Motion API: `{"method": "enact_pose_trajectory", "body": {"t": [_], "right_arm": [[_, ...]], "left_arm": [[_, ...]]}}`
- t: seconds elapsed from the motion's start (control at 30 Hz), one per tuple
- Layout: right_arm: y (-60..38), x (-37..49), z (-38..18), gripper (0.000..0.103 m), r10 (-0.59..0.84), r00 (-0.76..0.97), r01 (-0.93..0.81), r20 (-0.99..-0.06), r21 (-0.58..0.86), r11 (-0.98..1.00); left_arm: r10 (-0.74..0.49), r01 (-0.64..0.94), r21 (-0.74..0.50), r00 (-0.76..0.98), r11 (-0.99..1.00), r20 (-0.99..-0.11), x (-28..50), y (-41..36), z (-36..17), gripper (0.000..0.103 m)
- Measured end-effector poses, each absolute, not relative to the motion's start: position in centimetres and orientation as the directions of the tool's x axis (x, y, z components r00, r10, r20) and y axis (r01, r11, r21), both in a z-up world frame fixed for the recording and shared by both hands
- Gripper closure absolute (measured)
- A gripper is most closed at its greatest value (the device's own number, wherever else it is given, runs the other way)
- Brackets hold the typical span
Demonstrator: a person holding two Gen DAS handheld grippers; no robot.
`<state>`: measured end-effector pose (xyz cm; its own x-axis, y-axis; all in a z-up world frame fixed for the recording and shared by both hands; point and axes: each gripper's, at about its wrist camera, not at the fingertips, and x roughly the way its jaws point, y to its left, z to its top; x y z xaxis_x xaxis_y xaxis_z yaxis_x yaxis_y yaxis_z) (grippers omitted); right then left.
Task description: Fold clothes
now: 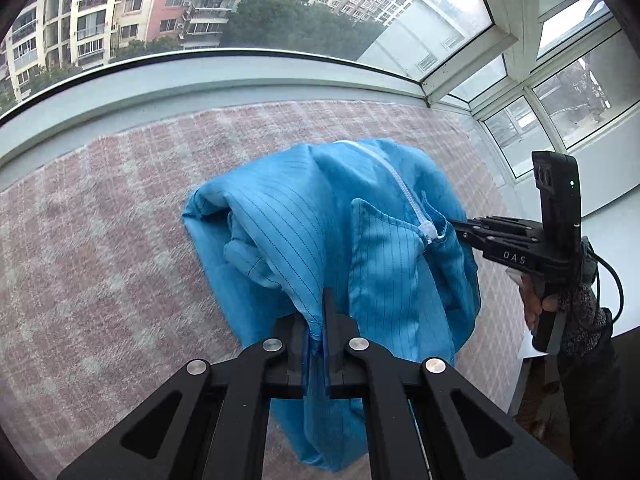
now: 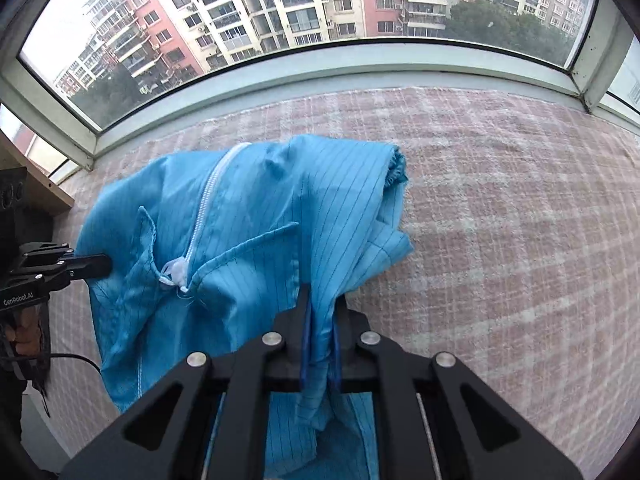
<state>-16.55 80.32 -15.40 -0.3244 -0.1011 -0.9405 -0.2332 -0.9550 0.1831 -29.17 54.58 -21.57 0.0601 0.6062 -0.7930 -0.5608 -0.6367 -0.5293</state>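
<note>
A blue pinstriped jacket (image 1: 288, 232) with a white zipper (image 1: 400, 188) hangs bunched above a pink checked blanket (image 1: 120, 220). My left gripper (image 1: 317, 316) is shut on a fold of its fabric at the near edge. My right gripper (image 1: 456, 226) pinches the jacket's edge just beside the zipper's lower end. In the right wrist view the jacket (image 2: 248, 200) drapes from my right gripper (image 2: 320, 312), shut on a hem, across to my left gripper (image 2: 102, 266) at the left. The zipper (image 2: 208, 200) runs diagonally. An elastic cuff (image 2: 396, 168) points right.
The blanket (image 2: 500, 220) covers a wide ledge under a bay window (image 2: 320, 68), with a white sill (image 1: 200, 80) behind. A wooden furniture corner (image 2: 36, 184) stands at the far left. A person's hand (image 1: 536, 308) holds the right gripper's handle, with a cable trailing.
</note>
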Motion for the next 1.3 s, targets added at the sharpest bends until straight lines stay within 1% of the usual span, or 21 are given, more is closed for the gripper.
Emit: {"method": "enact_pose_trajectory", "body": {"t": [0.07, 0.13, 0.17, 0.23, 0.3, 0.37, 0.43, 0.5, 0.6, 0.7, 0.8, 1.0, 1.17, 1.23, 1.3], "right_arm": [[81.0, -15.5, -14.6, 0.088, -0.110, -0.296, -0.234, -0.949, 0.183, -0.955], [81.6, -14.4, -13.1, 0.088, -0.095, -0.306, -0.238, -0.947, 0.173, -0.956], [81.8, -13.7, -12.2, 0.088, -0.083, -0.323, -0.246, -0.943, 0.168, -0.955], [81.8, -12.0, -9.9, 0.088, -0.047, -0.372, -0.261, -0.927, 0.153, -0.953], [80.6, -11.2, -8.3, 0.088, -0.003, -0.421, -0.237, -0.907, 0.113, -0.965], [79.0, -11.3, -8.1, 0.088, 0.020, -0.436, -0.194, -0.900, 0.072, -0.978], [78.5, -11.6, -8.5, 0.088, 0.043, -0.432, -0.191, -0.901, 0.044, -0.981], [77.7, -11.9, -8.8, 0.088, 0.028, -0.436, -0.180, -0.900, 0.057, -0.982], [75.3, -12.0, -8.7, 0.088, -0.023, -0.454, -0.119, -0.891, 0.087, -0.989], [71.7, -12.5, -8.2, 0.088, -0.105, -0.487, -0.036, -0.867, 0.140, -0.989], [68.7, -15.1, -9.5, 0.088, -0.168, -0.481, 0.019, -0.861, 0.181, -0.983], [67.1, -16.5, -13.4, 0.088, -0.205, -0.394, 0.026, -0.896, 0.213, -0.977], [65.7, -17.6, -16.6, 0.088, -0.235, -0.318, 0.028, -0.918, 0.239, -0.971], [65.1, -18.1, -17.9, 0.088, -0.247, -0.288, 0.029, -0.925, 0.249, -0.968], [65.0, -18.2, -18.1, 0.088, -0.258, -0.271, 0.028, -0.927, 0.260, -0.965]], "left_arm": [[0.595, -0.561, -0.532, 0.084, -0.635, -0.799, -28.7, 52.8, -21.3, 0.095], [0.584, -0.582, -0.511, 0.075, -0.632, -0.808, -28.1, 51.7, -20.4, 0.095], [0.587, -0.599, -0.501, 0.063, -0.625, -0.807, -27.8, 51.5, -19.6, 0.097], [0.600, -0.635, -0.482, 0.035, -0.604, -0.799, -27.1, 51.1, -17.6, 0.097], [0.608, -0.667, -0.456, 0.005, -0.590, -0.794, -26.8, 50.9, -16.0, 0.097], [0.602, -0.675, -0.425, -0.035, -0.602, -0.797, -27.5, 51.0, -15.5, 0.097], [0.592, -0.653, -0.407, -0.080, -0.639, -0.802, -29.1, 51.2, -15.7, 0.098], [0.595, -0.618, -0.424, -0.090, -0.662, -0.799, -30.8, 51.4, -16.1, 0.098], [0.572, -0.638, -0.381, -0.116, -0.669, -0.812, -32.0, 50.7, -16.5, 0.098], [0.547, -0.671, -0.372, -0.060, -0.642, -0.835, -32.6, 50.7, -18.1, 0.099], [0.541, -0.684, -0.388, -0.013, -0.618, -0.841, -33.2, 51.3, -19.6, 0.099], [0.558, -0.693, -0.433, 0.053, -0.577, -0.828, -34.7, 52.4, -22.0, 0.099], [0.515, -0.652, -0.359, -0.057, -0.668, -0.855, -38.4, 53.0, -23.9, 0.098], [0.512, -0.637, -0.357, -0.069, -0.683, -0.856, -39.2, 52.9, -24.4, 0.101], [0.515, -0.636, -0.362, -0.065, -0.681, -0.855, -39.3, 52.6, -24.2, 0.102]]}}
